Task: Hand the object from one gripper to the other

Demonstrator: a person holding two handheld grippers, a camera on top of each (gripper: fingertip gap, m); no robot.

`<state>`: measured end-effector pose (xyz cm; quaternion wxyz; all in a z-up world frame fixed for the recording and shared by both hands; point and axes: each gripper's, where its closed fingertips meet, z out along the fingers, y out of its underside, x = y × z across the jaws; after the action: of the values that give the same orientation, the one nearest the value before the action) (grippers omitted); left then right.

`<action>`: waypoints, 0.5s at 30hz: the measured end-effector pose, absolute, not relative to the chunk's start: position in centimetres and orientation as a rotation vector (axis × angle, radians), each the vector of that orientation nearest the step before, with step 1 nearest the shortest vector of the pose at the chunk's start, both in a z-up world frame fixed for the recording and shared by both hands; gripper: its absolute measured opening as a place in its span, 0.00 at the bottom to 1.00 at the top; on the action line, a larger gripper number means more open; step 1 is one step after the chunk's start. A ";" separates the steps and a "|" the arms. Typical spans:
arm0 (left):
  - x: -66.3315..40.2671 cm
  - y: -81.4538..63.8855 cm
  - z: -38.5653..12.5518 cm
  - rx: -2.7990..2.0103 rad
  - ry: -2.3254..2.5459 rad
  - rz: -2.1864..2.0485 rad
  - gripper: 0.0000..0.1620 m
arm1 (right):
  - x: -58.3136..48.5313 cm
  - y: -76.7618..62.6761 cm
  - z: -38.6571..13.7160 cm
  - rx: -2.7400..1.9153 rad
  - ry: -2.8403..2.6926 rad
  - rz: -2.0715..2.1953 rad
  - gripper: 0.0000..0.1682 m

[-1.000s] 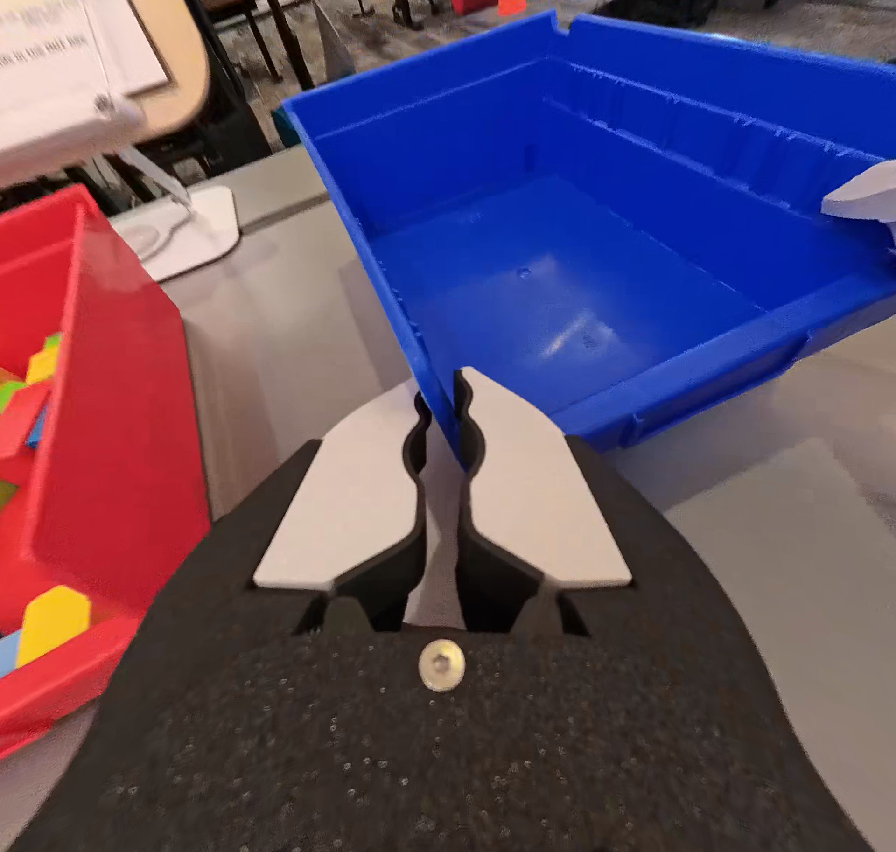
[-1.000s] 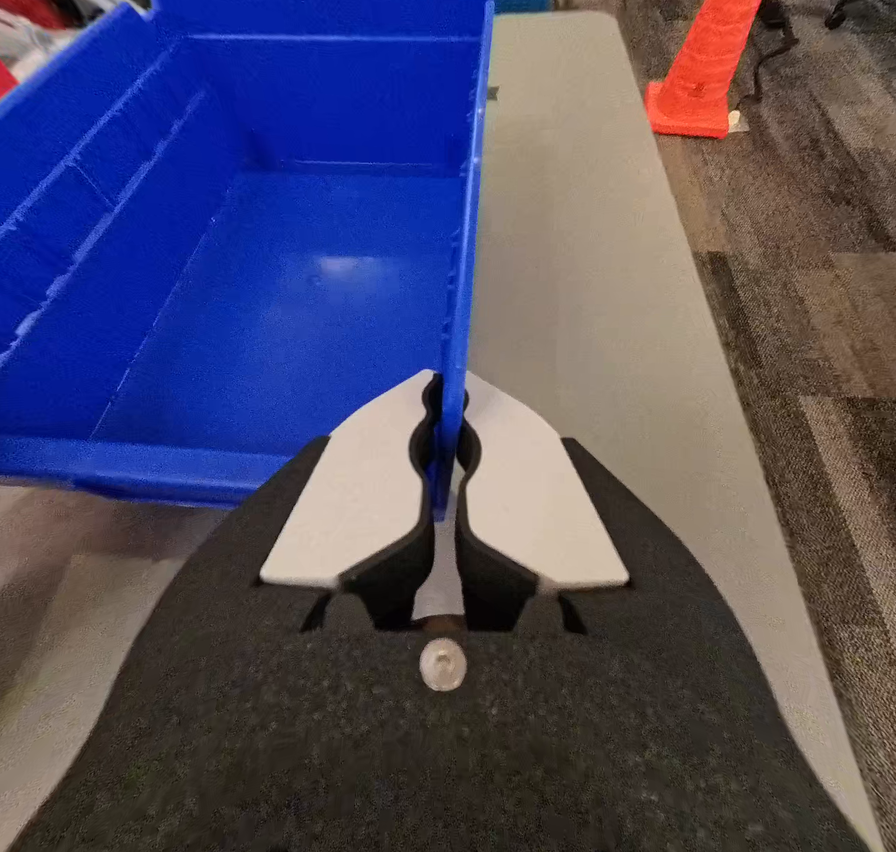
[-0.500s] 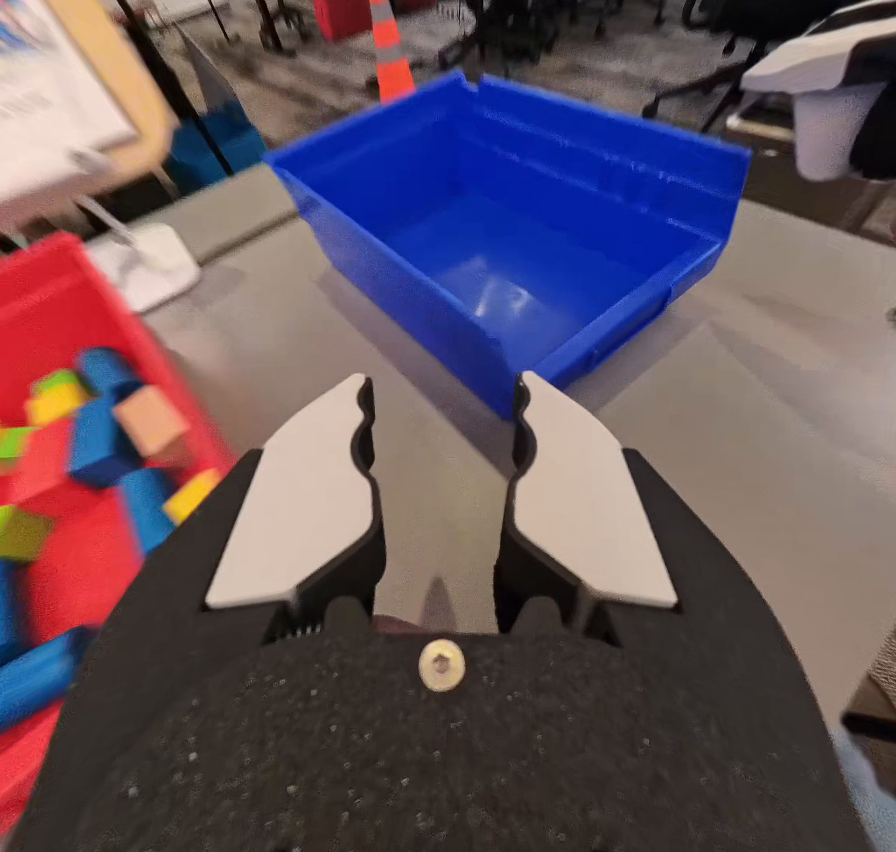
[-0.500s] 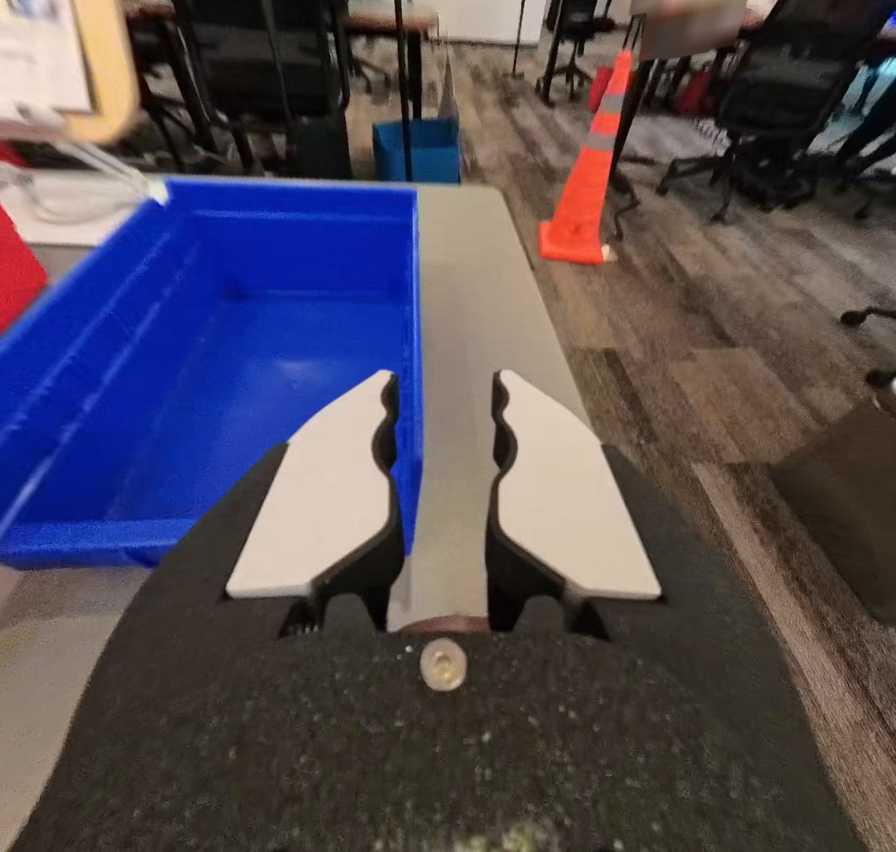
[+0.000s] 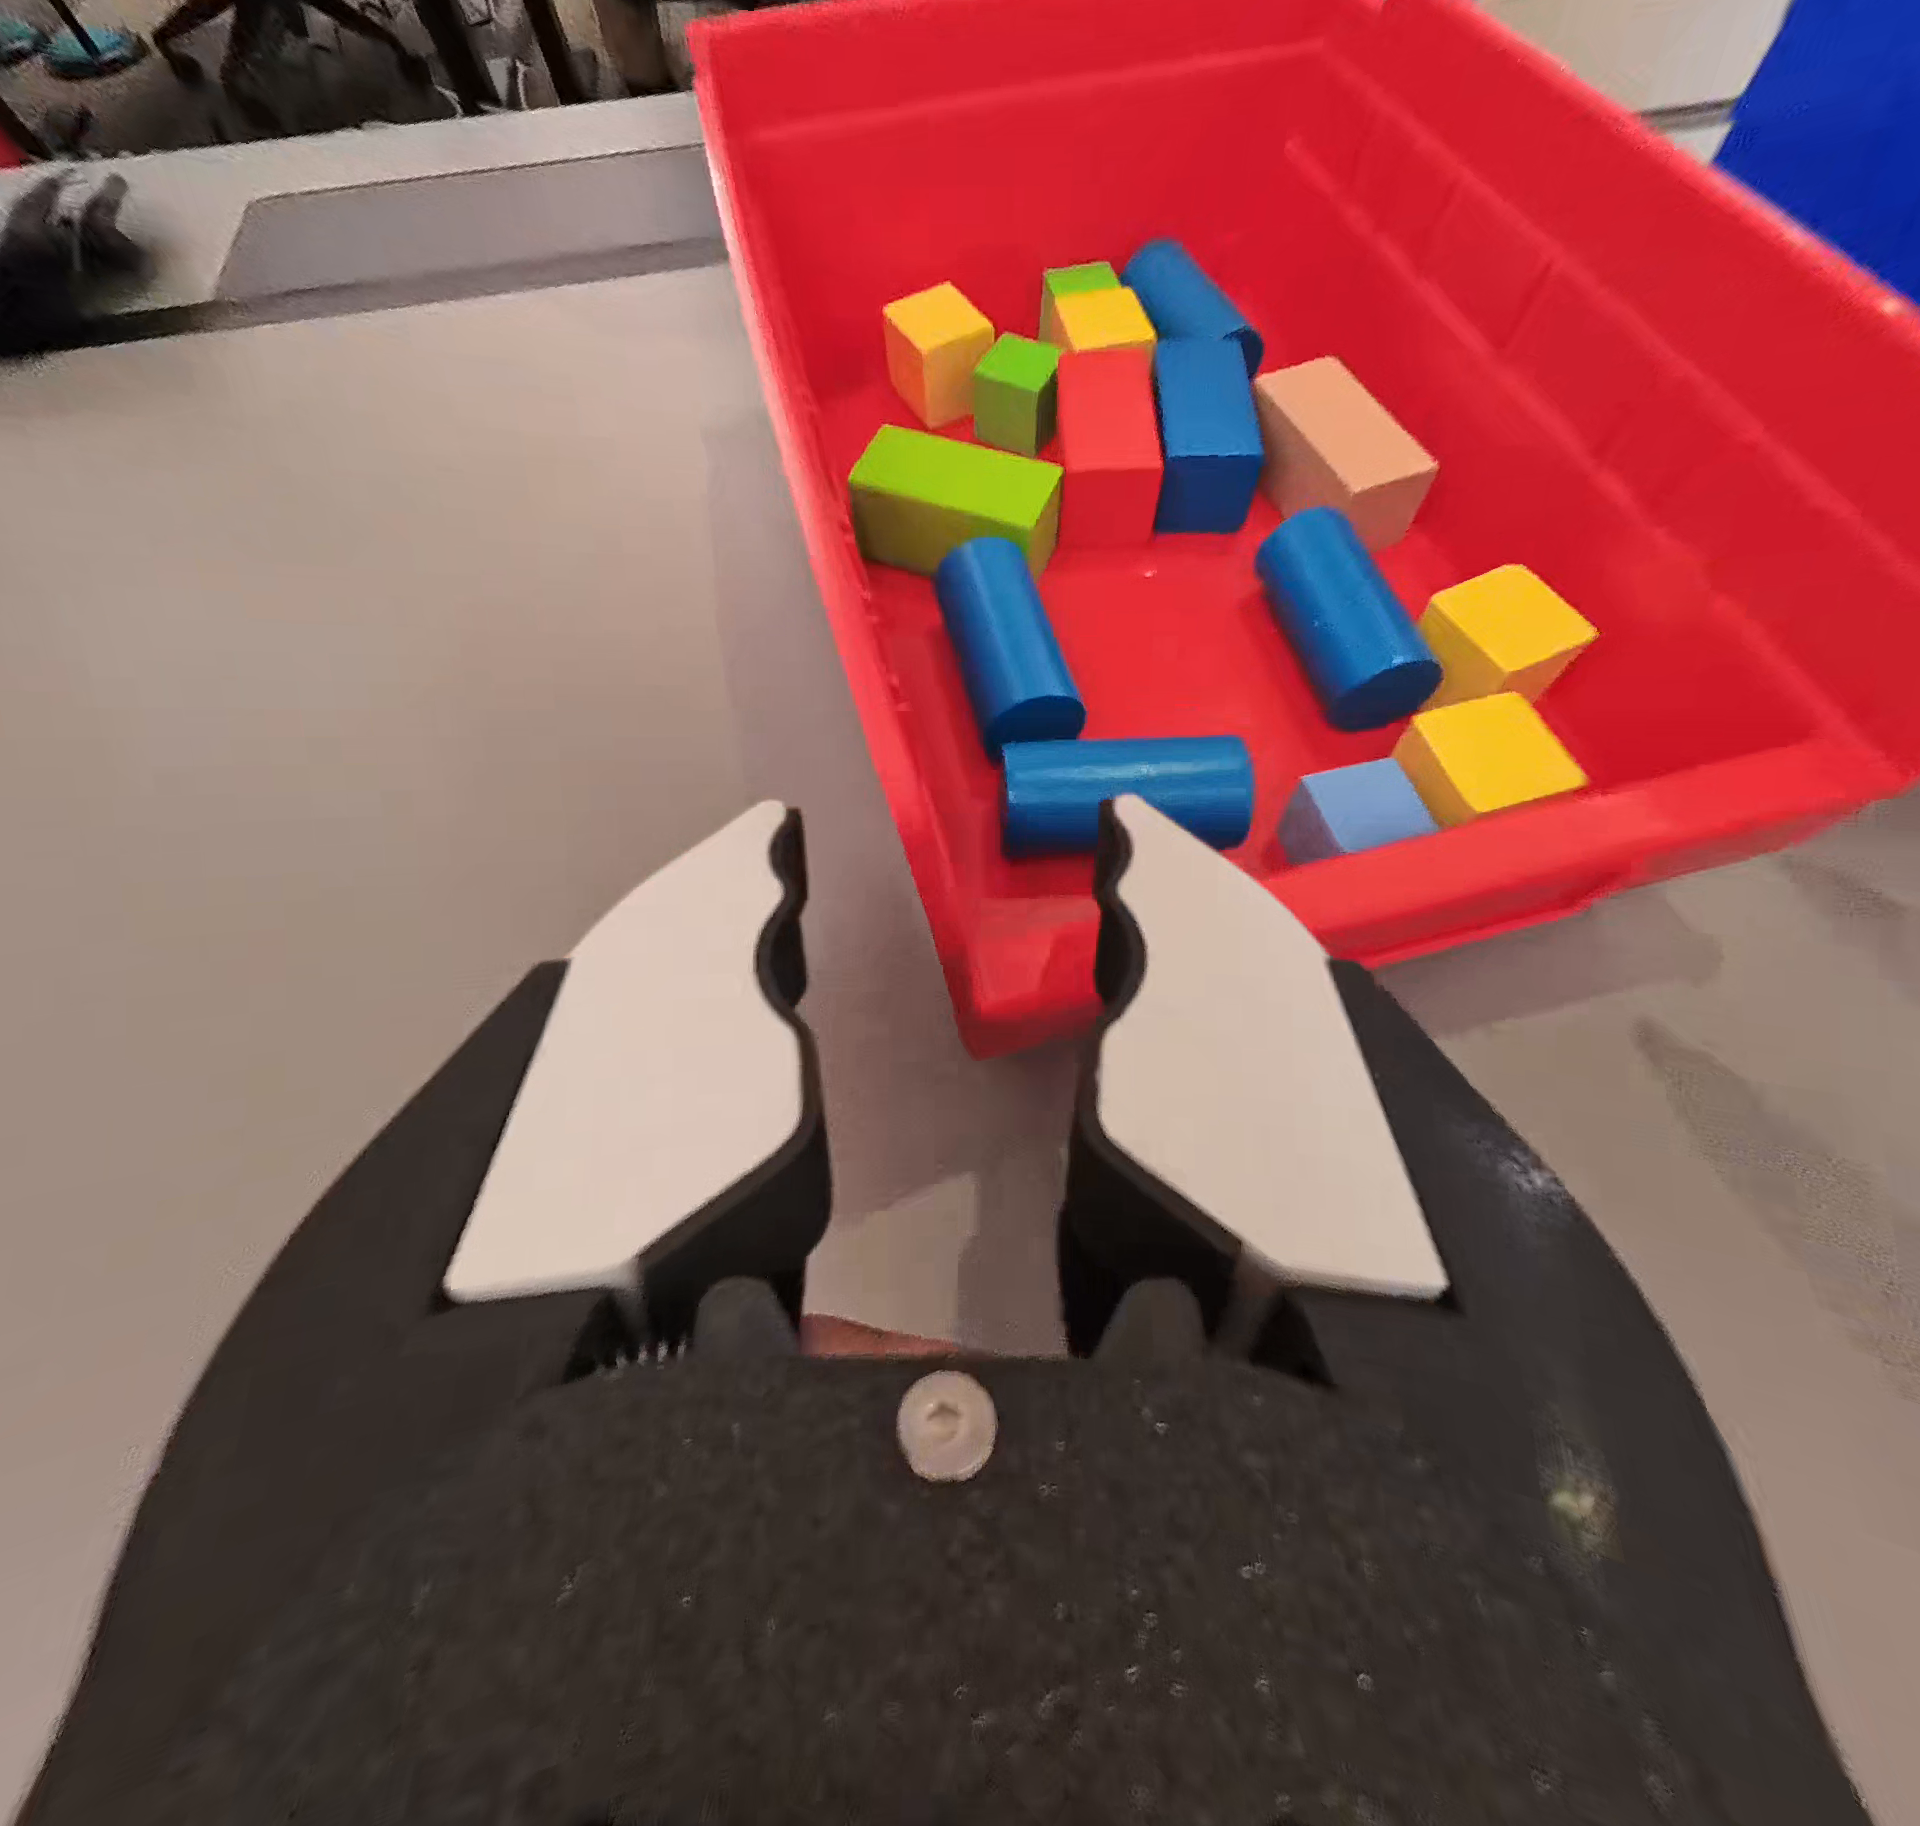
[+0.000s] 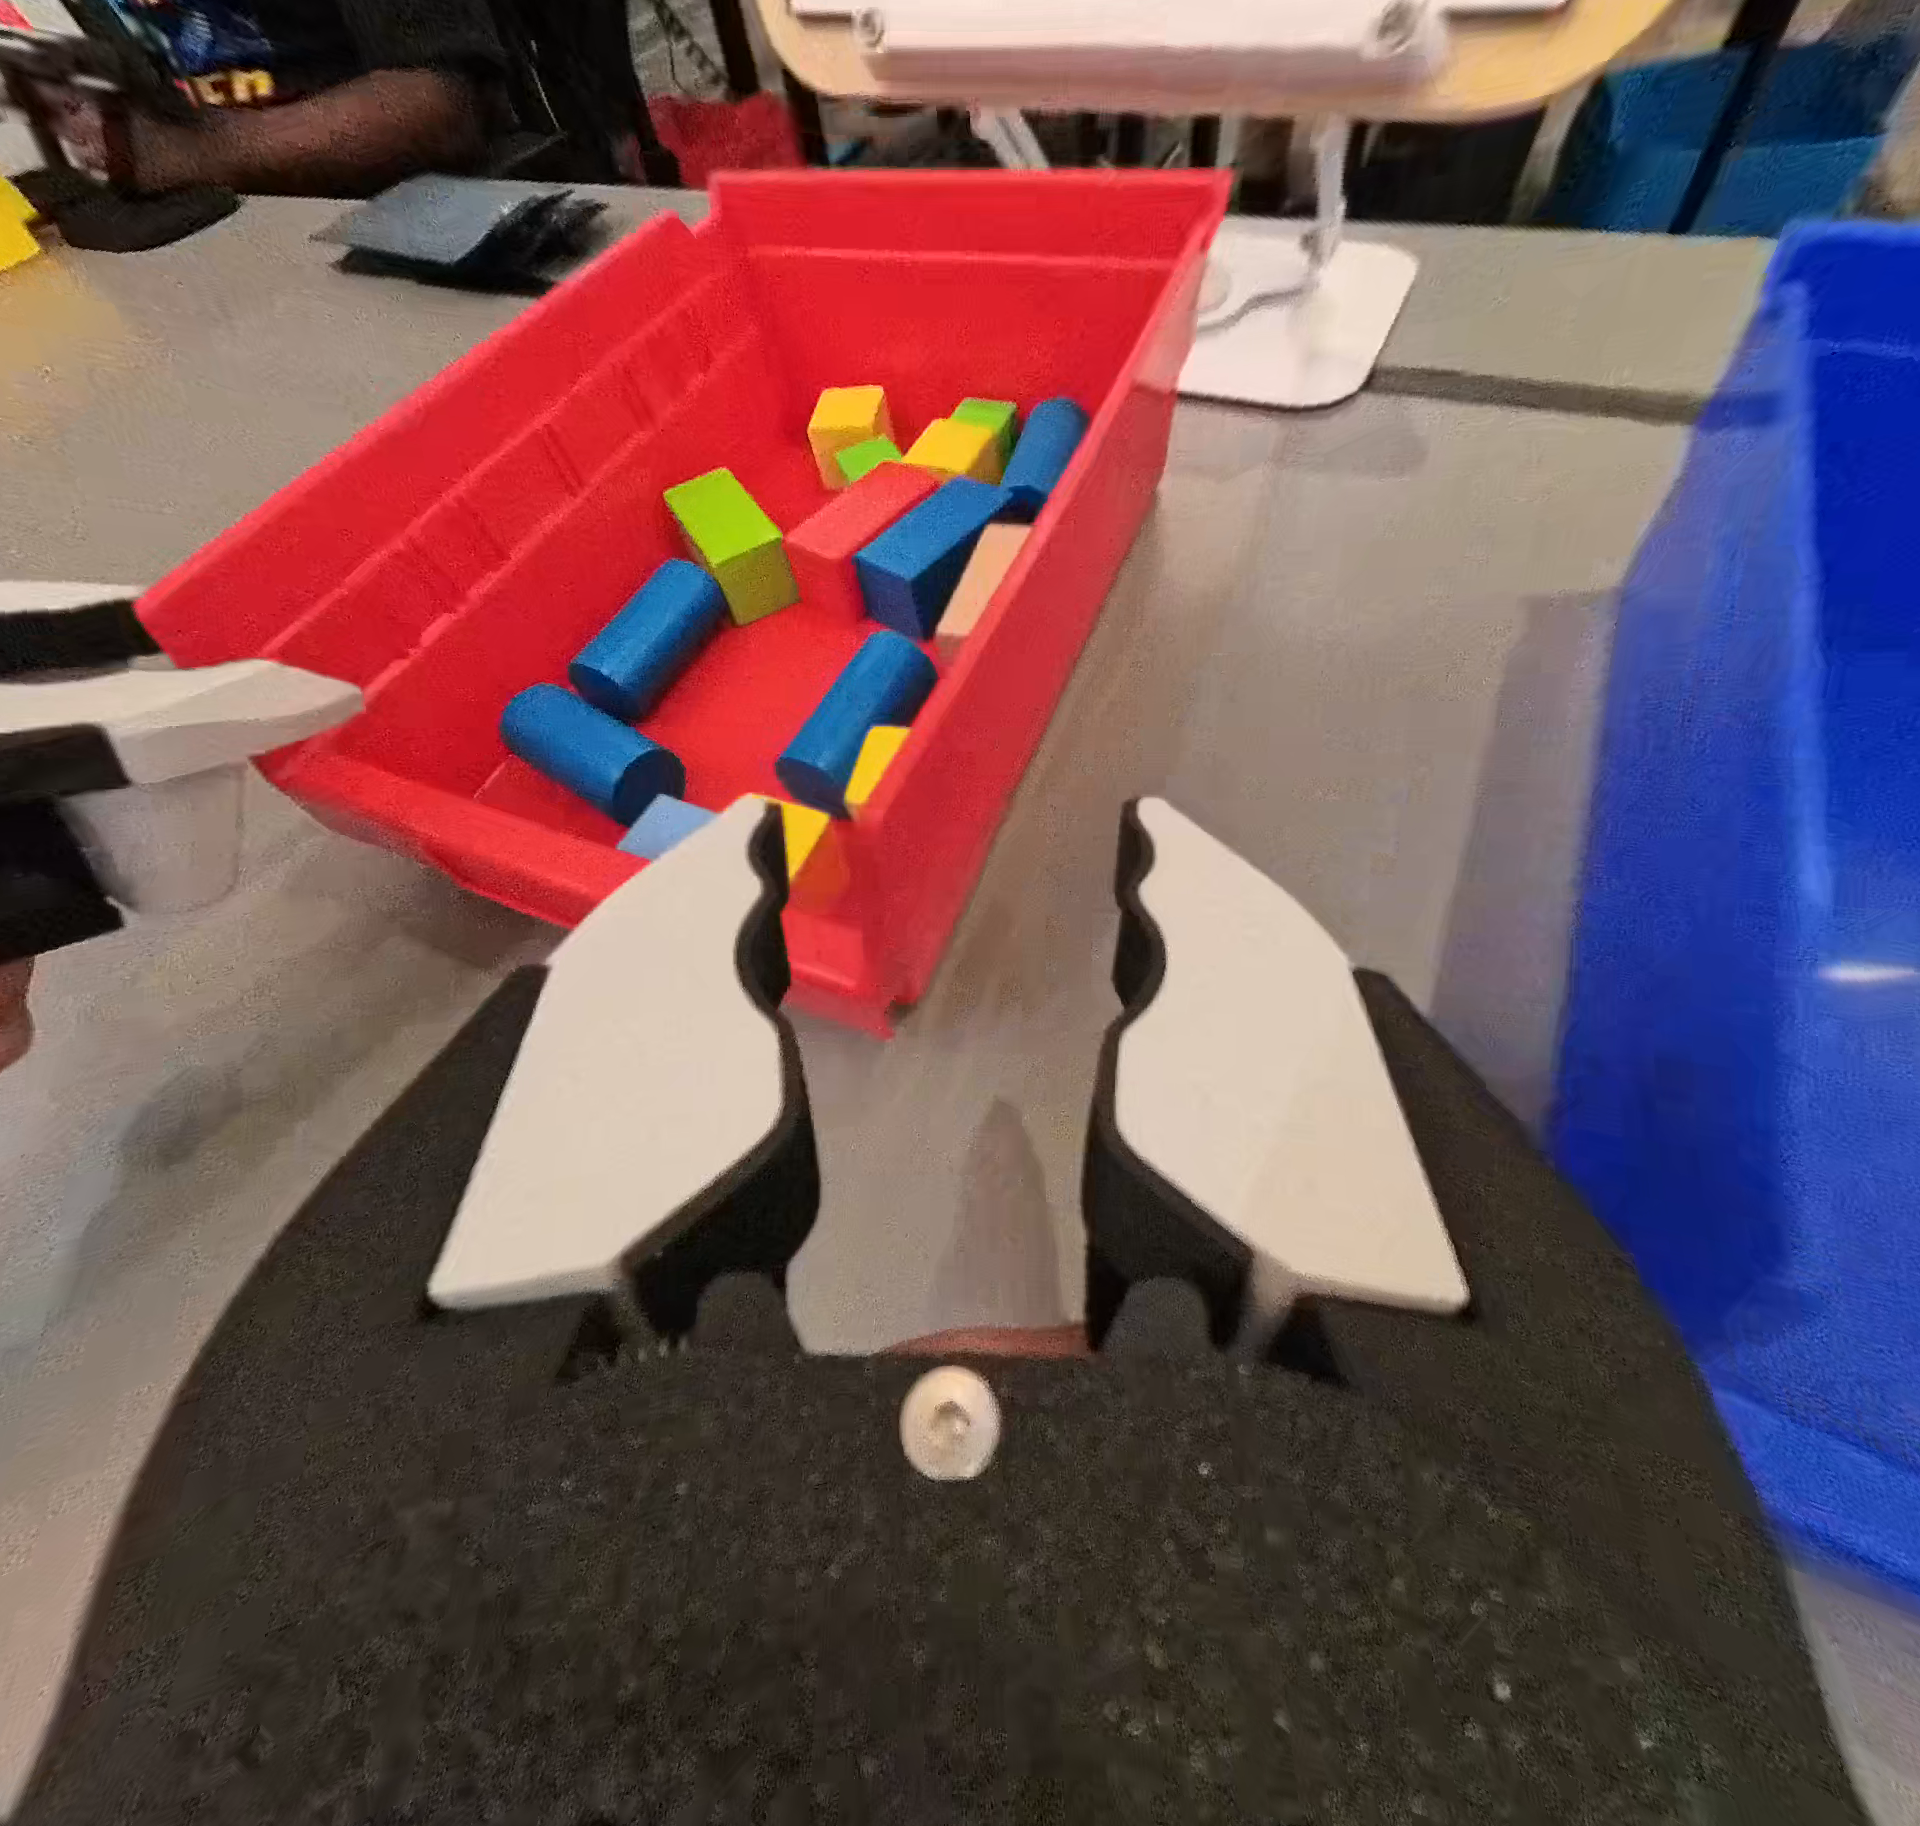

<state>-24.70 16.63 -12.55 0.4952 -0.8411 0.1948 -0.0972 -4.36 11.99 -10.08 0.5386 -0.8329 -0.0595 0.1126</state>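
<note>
Both empty grippers' jaws gape before the red bin (image 5: 1226,93) of blocks (image 5: 1205,436).

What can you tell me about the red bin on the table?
The red bin is an open rectangular tray that looks like glossy moulded plastic, with ribbed side walls and a lower front lip. It sits flat on the grey table, holding loose coloured blocks: blue cylinders, yellow and green cubes, a red and a tan brick. Neither gripper touches it; a blue bin stands apart beside it.

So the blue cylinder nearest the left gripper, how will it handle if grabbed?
The cylinder lies on its side, so a nudge would probably roll it. It looks rigid and painted smooth, so it may slip across its curve; gripping the flat ends seems safer.
</note>
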 end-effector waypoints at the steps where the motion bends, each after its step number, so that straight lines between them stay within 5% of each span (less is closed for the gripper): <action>1: -24.4 17.2 -13.0 -2.042 0.480 -0.247 0.28 | -5.4 12.5 -11.1 -1.990 -0.131 0.242 0.37; 3: -23.8 17.9 -14.0 -2.069 0.498 -0.290 0.16 | -5.1 13.8 -12.3 -2.010 -0.058 0.064 0.33; 5: -24.2 18.5 -13.9 -2.055 0.466 -0.300 0.08 | -5.6 14.8 -13.5 -2.056 -0.055 -0.008 0.04; 15: -33.1 21.5 -10.5 -2.032 0.363 -0.246 0.01 | -13.8 16.5 -9.9 -1.969 0.021 -0.093 0.03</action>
<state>-33.09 21.54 -10.55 0.5067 -0.8427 0.1506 -0.1020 -13.83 16.50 -9.89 0.5521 -0.8328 0.0088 -0.0394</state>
